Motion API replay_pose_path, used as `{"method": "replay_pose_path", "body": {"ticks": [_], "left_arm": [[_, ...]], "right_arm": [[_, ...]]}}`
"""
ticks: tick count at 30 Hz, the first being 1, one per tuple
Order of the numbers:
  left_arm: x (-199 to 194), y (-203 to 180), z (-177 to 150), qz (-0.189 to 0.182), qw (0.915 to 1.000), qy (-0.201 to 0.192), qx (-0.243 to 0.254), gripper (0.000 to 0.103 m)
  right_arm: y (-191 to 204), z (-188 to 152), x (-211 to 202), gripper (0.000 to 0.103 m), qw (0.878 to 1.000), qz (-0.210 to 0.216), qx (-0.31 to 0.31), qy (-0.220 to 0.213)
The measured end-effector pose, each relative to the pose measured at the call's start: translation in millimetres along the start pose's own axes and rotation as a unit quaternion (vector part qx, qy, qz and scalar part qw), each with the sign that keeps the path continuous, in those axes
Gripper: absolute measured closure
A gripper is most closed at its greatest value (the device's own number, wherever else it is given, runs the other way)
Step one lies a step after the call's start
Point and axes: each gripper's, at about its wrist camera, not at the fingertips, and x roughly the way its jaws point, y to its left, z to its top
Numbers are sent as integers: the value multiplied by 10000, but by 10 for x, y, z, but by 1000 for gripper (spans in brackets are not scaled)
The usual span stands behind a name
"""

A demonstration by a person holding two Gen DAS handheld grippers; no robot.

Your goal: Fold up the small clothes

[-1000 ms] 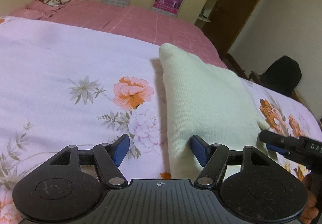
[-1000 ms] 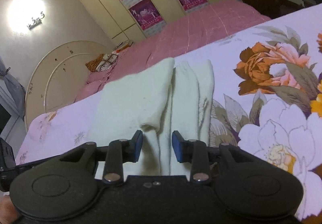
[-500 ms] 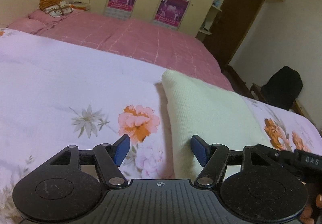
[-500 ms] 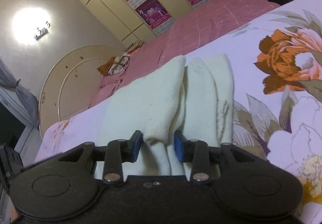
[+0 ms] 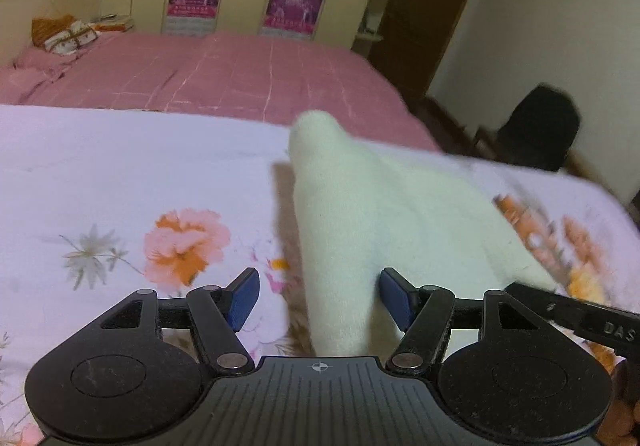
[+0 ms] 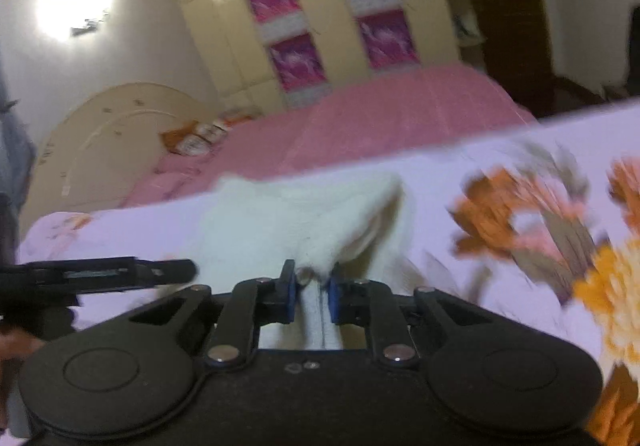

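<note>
- While clamped on a bunched fold of the cream knit garment (image 6: pixel 304 230), right gripper (image 6: pixel 312 292) holds it over the floral bedsheet (image 6: pixel 520 173).
- Left gripper (image 5: pixel 318 296): jaws spread wide, garment between them, ungripped.

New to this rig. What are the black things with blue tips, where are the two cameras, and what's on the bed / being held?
No robot here: a person holds one two-finger gripper in each hand, and each gripper carries a fisheye camera looking forward along its fingers. The black linkages with blue pads at the bottom of each picture are that gripper's own fingers.

Left-hand view: the left gripper is open, with the cream knit garment running between its pads.

Right-hand view: the right gripper is pinched on a bunched edge of the same garment. The black bar at the left of this view is the other gripper.

The garment lies on a floral bedsheet; beyond it are a pink bedcover and a wardrobe. Both pictures are motion-blurred.
</note>
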Motion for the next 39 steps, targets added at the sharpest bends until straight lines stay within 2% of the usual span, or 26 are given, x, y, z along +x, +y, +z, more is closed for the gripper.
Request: {"method": "replay_pose_path", "body": {"ticks": [1, 2, 6, 11, 14, 16, 18, 19, 23, 25, 28, 32, 33, 34, 37, 39], "left_arm": [[17, -7, -3, -48, 10000, 32, -65, 37], [22, -9, -5, -73, 9999, 47, -94, 37], [-21, 8, 0, -129, 9999, 45, -56, 36], [-67, 29, 1, -140, 9999, 17, -8, 36], [-199, 114, 102, -60, 9991, -428, 46, 36], [-198, 216, 241, 20, 9984, -545, -120, 36], [-140, 280, 373, 37, 9980, -586, -242, 36], [-97, 290, 429, 58, 9979, -594, -238, 36], [227, 310, 545, 148, 9988, -359, -310, 36], [406, 308, 559, 303, 9988, -177, -341, 37], [541, 327, 519, 582, 9979, -41, -283, 37], [323, 323, 484, 491, 9983, -220, -244, 37], [179, 338, 443, 337, 9982, -383, -310, 37], [79, 347, 405, 220, 9981, -459, -343, 37], [-67, 301, 196, 32, 9988, -444, -214, 37], [-104, 257, 71, 93, 9990, -438, -18, 37]], "right_arm": [[-108, -14, 108, 87, 9992, 62, 287, 276], [-169, -25, 157, 87, 9985, 122, 428, 331], [-176, -6, 78, 87, 9989, 225, 366, 211], [-251, -62, 110, 88, 9984, 200, 459, 280], [-234, -1, 83, 84, 9984, 231, 390, 336], [-193, 74, -43, 76, 9998, 40, 184, -23], [-204, 169, -92, 77, 9995, -55, 178, -270], [-219, 232, -72, 81, 9992, -65, 212, -327], [-114, 434, 188, 83, 9993, -86, -186, -298], [-39, 481, 416, 83, 9985, -172, -517, -95], [-58, 388, 746, 89, 9911, -740, -989, 487], [-81, 367, 733, 88, 9902, -837, -1037, 430], [-59, 362, 662, 82, 9901, -845, -1064, 340], [-40, 351, 559, 80, 9907, -810, -1071, 203], [39, 233, 258, 80, 9941, -405, -1004, -31], [131, 83, 199, 81, 9921, -293, -1215, 74]]}}
